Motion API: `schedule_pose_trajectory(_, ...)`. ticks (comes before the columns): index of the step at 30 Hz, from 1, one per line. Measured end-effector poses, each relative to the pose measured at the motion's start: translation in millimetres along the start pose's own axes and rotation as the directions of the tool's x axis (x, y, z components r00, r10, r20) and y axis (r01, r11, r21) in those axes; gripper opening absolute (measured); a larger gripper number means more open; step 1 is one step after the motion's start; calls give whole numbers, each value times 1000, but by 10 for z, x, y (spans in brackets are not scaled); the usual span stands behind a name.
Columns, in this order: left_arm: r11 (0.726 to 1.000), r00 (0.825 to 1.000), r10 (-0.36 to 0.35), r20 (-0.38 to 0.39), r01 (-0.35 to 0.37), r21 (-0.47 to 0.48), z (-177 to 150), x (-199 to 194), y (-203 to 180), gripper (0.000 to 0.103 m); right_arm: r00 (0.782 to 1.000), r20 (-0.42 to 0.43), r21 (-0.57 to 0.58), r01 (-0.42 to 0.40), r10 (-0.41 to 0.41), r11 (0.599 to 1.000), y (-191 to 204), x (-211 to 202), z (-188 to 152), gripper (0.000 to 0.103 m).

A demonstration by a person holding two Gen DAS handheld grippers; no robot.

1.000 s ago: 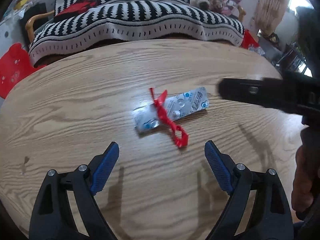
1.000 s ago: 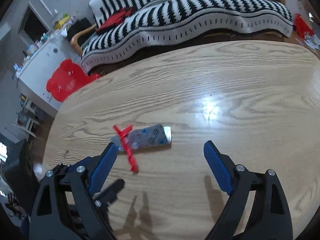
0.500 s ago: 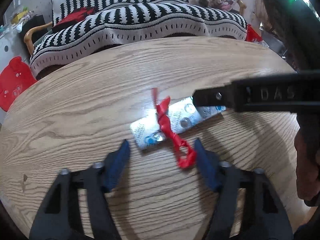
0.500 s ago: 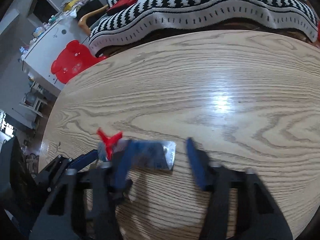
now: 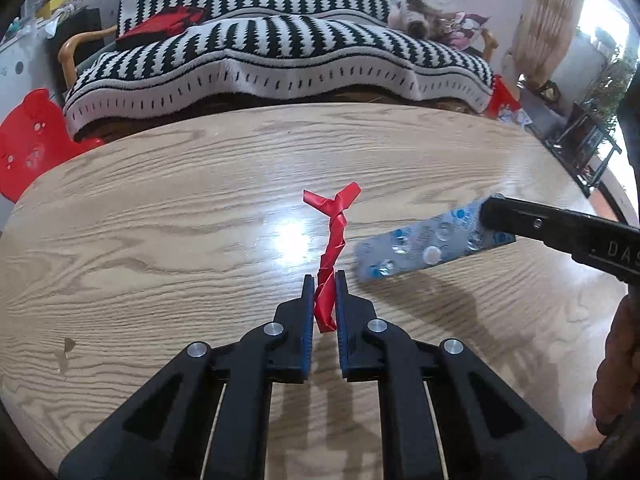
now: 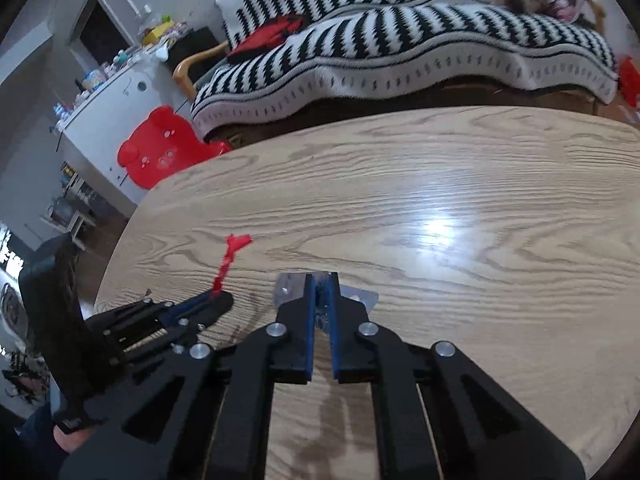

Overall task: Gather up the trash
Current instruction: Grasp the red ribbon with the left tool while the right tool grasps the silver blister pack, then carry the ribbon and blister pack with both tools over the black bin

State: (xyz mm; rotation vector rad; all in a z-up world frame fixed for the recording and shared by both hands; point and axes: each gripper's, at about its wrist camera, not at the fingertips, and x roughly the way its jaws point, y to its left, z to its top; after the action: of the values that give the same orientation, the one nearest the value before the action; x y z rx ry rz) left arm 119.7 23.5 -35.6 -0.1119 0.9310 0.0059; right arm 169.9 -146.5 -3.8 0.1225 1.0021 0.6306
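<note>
Wooden counter (image 5: 160,240) fills the middle of both wrist views; a sofa under a black-and-white striped blanket (image 5: 280,60) runs across the top of the frame behind it. Left hand-held gripper (image 5: 325,300), lower centre of the left wrist view: clenched on a twisted red strip (image 5: 334,236), which stands up from the blue pads with its forked end uppermost, off the counter. Right hand-held gripper (image 6: 322,304), lower centre of the right wrist view: clenched on one end of a silver pill pack (image 5: 420,248). In the left wrist view the pack sits centre right, lifted, shadow beneath it, just beside the strip.
</note>
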Motion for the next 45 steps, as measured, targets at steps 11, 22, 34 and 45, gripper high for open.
schedule_pose_trajectory(11,999,999,-34,-3,34,38,-28,-181,-290,9,990,108,62,82,-88,995,-136,-840,-293,6)
schedule_pose_trajectory(22,970,986,-167,-20,168,176,-75,-287,-1271,9,940,151,174,279,-306,944,-786,-1774,-865,6)
schedule_pose_trajectory(34,824,912,-393,-120,407,393,-476,-443,-3136,9,813,123,533,430,-569,729,-2103,-3234,-2320,6)
schedule_pose_trajectory(45,599,764,-522,-379,645,474,-1431,-396,-4699,9,741,-27,769,444,-671,459,-2972,-3967,-3503,6)
